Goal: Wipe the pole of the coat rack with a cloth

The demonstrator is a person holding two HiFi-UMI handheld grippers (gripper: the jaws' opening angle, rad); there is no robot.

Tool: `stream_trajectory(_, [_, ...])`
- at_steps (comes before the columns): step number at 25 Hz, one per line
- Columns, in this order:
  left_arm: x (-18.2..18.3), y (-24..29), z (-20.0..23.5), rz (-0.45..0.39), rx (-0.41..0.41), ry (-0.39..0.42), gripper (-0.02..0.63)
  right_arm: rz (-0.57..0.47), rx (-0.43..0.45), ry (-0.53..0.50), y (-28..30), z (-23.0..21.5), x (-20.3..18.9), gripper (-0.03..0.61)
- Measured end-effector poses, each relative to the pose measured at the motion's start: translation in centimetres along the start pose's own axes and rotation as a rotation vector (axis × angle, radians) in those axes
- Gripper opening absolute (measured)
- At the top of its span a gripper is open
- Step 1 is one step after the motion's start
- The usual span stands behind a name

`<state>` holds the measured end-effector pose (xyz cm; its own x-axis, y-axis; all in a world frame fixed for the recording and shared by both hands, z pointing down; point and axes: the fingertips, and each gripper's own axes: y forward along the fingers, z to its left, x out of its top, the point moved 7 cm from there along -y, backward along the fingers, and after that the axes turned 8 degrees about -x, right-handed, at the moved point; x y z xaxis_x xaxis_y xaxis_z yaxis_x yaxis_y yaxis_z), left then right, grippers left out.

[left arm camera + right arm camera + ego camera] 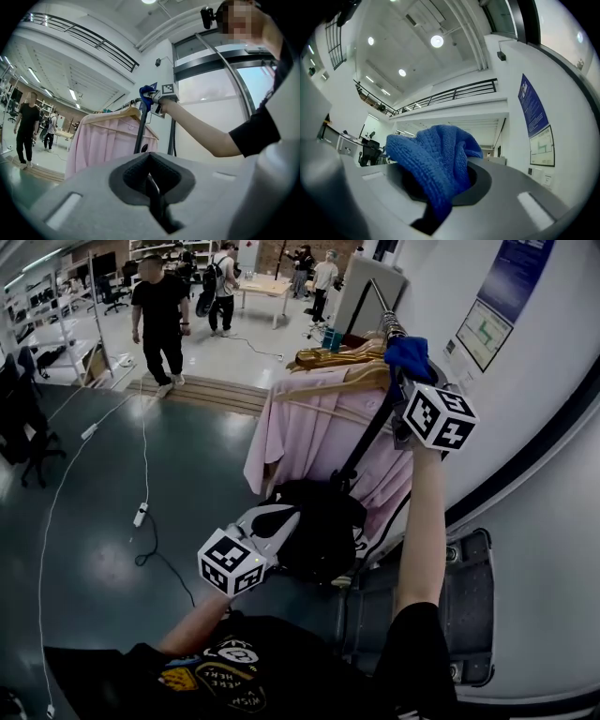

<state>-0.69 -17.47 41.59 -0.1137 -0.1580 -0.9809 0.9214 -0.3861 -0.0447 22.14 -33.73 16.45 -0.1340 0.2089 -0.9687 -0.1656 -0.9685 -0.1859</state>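
Up at the rack's top: grips the blue cloth (433, 157) in the right gripper's (440, 197) closed jaws, against the pole (371, 432) beside wooden hangers (342, 357). Holds the left gripper (153, 190) low, jaws together on nothing, near the black bag (323, 521) under pink shirts (300, 423).

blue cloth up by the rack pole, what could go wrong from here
1. The cloth bunches loosely out of the right gripper's fingers, so it may slip or snag while rubbing the pole.
2. The wooden hangers and pink shirt hang just beside it, and a stroke could shove them.
3. The left gripper is shut on nothing, so the rack is not steadied and might wobble.
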Motion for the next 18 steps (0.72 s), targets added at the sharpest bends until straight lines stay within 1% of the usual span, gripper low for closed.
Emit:
stream_trajectory(2, [-0.2, 0.2, -0.2, 0.009, -0.009, -0.002, 0.0, -0.004, 0.003, 0.032, 0.4, -0.3, 0.2, 0.034])
stream_trajectory(4, [-0.3, 0.5, -0.4, 0.011, -0.016, 0.0, 0.0, -0.035, 0.003, 0.028, -0.1, 0.1, 0.1, 0.035])
stream_trajectory(8, [-0.2, 0.7, -0.4, 0.012, -0.023, -0.003, 0.0, -0.154, 0.017, -0.077, -4.0, 2.4, -2.0, 0.037])
stream_trajectory(10, [-0.1, 0.7, -0.4, 0.012, -0.026, -0.008, 0.0, -0.2, 0.068, -0.128, -6.2, 3.9, -4.7, 0.037])
stream_trajectory(11, [-0.1, 0.6, -0.5, 0.012, -0.027, -0.012, 0.0, -0.185, 0.107, -0.139, -7.2, 4.8, -6.7, 0.035])
stream_trajectory(13, [-0.5, 0.5, -0.7, 0.013, -0.031, -0.024, 0.0, -0.077, 0.17, -0.161, -8.6, 6.7, -12.1, 0.034])
stream_trajectory(15, [-1.0, 0.6, -0.8, 0.021, -0.038, -0.032, 0.0, 0.029, 0.184, -0.194, -9.3, 8.3, -17.1, 0.031])
stream_trajectory(16, [-1.1, 0.7, -0.9, 0.024, -0.042, -0.034, 0.0, 0.06, 0.181, -0.193, -9.6, 8.8, -18.8, 0.031])
stream_trajectory(18, [-1.3, 0.9, -1.0, 0.026, -0.05, -0.034, 0.0, 0.078, 0.173, -0.16, -9.8, 9.1, -20.3, 0.032])
